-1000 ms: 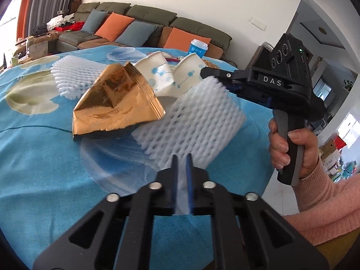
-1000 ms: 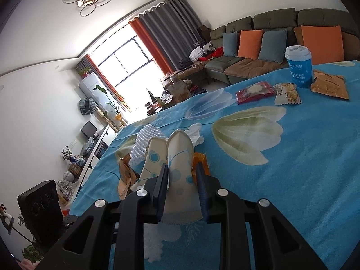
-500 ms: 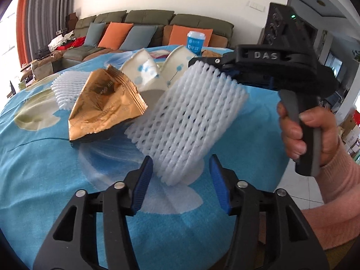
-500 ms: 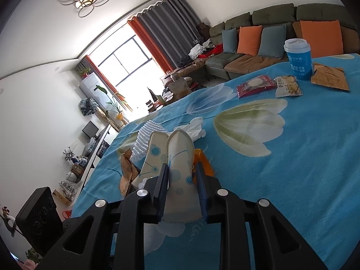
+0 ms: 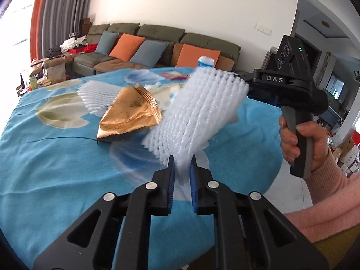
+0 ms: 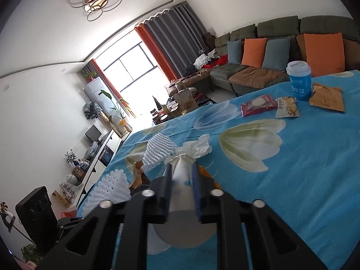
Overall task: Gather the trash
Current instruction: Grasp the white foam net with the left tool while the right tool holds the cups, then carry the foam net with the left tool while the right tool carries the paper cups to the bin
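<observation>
Covering the whole table [image 5: 45,168] is a blue cloth printed with big pale flowers, and every place below is given from the gold bag [image 5: 129,118] lying on it. Behind the bag, past the far edge of the table, runs a green sofa [image 5: 162,36] with orange and grey cushions. To the bag's left the cloth is bare right out to the rounded edge, and the near side toward the left camera is bare as well, so there is open room on those two sides. Just right of the bag, a white foam net sleeve [image 5: 198,114] stands tilted off the cloth, its lower end between the pads of the left tongs [image 5: 181,171], which are closing on it and already pinch it. A second foam net [image 5: 94,95] lies flat just behind the bag. Further right, the right tongs [image 6: 181,184] are clamped fully on a flattened paper cup [image 6: 182,180] with blue dots; their black body reads "DAS" in the left view. A crumpled tissue [image 6: 198,146] sits beyond the cup. Far behind the bag stands a blue cup [image 6: 300,81] with white writing too small to read, with three snack packets [image 6: 288,108] beside it.
</observation>
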Demonstrator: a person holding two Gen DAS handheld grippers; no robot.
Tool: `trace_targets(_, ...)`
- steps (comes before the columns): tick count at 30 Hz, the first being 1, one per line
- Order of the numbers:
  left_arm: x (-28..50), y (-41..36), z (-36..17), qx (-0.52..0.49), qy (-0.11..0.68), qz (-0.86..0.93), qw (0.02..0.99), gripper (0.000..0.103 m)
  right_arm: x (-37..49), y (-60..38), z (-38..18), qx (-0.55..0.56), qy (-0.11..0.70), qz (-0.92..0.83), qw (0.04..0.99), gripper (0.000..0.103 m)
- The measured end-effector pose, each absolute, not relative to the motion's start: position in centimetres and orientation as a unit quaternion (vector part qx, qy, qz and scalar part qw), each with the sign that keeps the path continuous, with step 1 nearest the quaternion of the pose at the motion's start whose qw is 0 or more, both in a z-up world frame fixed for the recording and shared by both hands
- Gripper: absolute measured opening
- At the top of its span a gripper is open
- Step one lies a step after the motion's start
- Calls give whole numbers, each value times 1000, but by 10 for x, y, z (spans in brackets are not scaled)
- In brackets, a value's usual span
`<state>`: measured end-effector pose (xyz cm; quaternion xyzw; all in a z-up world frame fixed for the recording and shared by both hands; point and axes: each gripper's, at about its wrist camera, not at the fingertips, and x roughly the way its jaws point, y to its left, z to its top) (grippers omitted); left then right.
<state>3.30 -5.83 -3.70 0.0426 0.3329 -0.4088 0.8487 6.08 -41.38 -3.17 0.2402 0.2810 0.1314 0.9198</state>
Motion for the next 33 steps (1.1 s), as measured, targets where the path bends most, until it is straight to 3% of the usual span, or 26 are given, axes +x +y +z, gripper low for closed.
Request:
trace_targets(4,25,-39,-30,34,323,-402,856,12,66,-407,-31,210,295,113,925,2)
trace_targets(6,25,-33,-30,32,322,-392,861,12,67,-411,-40,212,303,93,924,7)
trace_targets(8,23,-28,-31,29,325,-385,863,12,66,-417,-47,216,309,77,923,15)
trace_targets(10,23,-24,-33,24,328,-384,863,12,62,-424,-52,215,313,54,923,36)
trace_targets(17,25,-13,-35,3,330,-386,862,13,49,-450,-73,249,349,70,901,64)
trace_targets(21,29,-12,-38,-3,333,-384,861,13,42,-449,-89,281,371,96,880,65)
trace_targets(23,29,-13,-39,1,334,-384,861,13,41,-445,-92,281,372,104,878,49)
trace_targets(33,19,-4,-33,0,322,-376,869,13,22,-427,-31,156,329,74,928,48)
